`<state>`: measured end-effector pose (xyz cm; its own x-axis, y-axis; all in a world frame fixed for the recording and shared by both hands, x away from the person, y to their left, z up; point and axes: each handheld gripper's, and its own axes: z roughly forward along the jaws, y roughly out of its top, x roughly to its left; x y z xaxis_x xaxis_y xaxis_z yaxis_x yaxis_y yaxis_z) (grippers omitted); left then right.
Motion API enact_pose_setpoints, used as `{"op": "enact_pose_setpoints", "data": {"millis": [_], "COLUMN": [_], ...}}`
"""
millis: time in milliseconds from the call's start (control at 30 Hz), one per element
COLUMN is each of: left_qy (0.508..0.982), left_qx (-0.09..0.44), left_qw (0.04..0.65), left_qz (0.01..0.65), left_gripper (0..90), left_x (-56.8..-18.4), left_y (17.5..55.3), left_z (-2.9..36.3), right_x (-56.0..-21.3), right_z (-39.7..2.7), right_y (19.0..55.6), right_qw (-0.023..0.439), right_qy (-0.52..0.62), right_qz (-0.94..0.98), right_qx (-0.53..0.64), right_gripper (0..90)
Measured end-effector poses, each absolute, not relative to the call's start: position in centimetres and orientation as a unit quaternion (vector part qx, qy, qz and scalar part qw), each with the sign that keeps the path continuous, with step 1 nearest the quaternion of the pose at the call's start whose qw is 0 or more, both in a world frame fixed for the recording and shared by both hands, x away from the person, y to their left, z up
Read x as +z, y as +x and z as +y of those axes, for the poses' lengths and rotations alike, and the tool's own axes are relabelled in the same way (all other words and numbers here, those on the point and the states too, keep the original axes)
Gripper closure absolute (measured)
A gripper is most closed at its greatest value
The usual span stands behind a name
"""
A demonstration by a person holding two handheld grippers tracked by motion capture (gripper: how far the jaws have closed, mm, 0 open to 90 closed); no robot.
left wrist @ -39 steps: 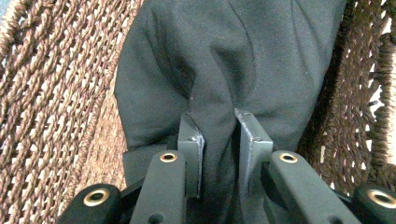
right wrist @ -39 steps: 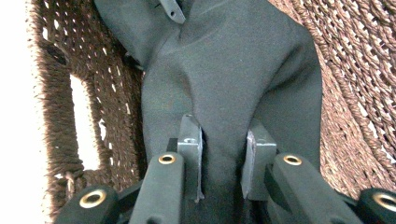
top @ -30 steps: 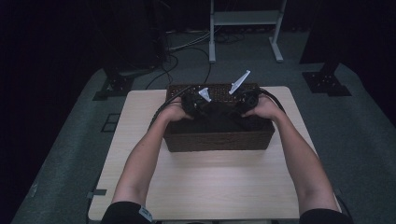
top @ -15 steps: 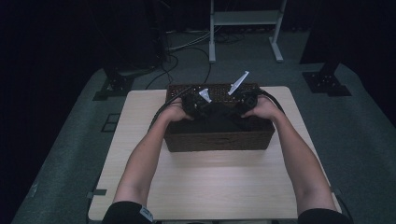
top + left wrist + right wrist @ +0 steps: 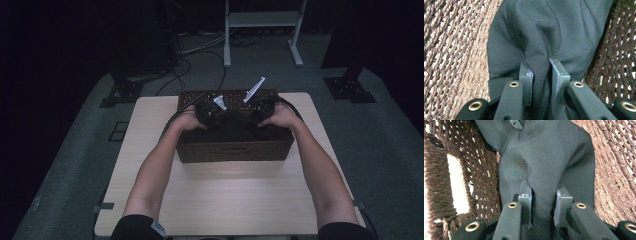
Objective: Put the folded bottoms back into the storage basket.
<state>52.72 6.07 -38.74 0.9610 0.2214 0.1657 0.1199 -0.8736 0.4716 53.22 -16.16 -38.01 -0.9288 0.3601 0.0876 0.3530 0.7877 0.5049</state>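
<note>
While both grips are fresh, the thing to get right is keeping the dark garment (image 5: pixel 235 126) pinched evenly at two points so it comes out of the wicker basket (image 5: pixel 234 150) as one piece rather than dragging. The cloth lies bunched inside the basket, which sits on the far half of the worktop (image 5: pixel 225 200). Judging from the gripper views, each bite takes only a raised fold, so lifting straight up and at the same rate on both sides should keep the fabric from slipping free or snagging on the woven wall. A slow first rise would show whether the folds hold.

The left hand-held gripper (image 5: pixel 541 72) has its jaws clamped on a ridge of the garment, with the basket's weave to either side. The right hand-held gripper (image 5: pixel 543 197) likewise pinches a fold between its jaws, with the basket's handle opening (image 5: pixel 456 187) off to its left in that view.

From above, the left hand (image 5: pixel 187 120) and right hand (image 5: pixel 280 117) sit low inside the basket, left and right of the cloth. Both forearms reach from the near edge and converge slightly, wrists tipped down so the grippers point into the basket.
</note>
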Motion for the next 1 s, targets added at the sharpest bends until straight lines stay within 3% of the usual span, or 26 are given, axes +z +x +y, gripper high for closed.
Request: {"op": "enact_pose_setpoints", "data": {"millis": [400,1000], "left_qy": [0.961,0.957], "left_qx": [0.111,0.108], "left_qw": [0.234,0.241], "left_qz": [0.093,0.118], "left_gripper": [72.2,52.0], "left_x": [-39.1,-38.3], "left_y": [52.9,52.6], "left_z": [5.9,6.4], "right_x": [-38.5,-37.8], "right_z": [-16.1,-17.4], "right_y": [53.4,53.0], "right_qw": [0.008,0.019], "right_qy": [0.195,0.226], "right_qz": [0.949,0.933], "right_qx": [0.248,0.28], "right_gripper": [67.6,60.1]}}
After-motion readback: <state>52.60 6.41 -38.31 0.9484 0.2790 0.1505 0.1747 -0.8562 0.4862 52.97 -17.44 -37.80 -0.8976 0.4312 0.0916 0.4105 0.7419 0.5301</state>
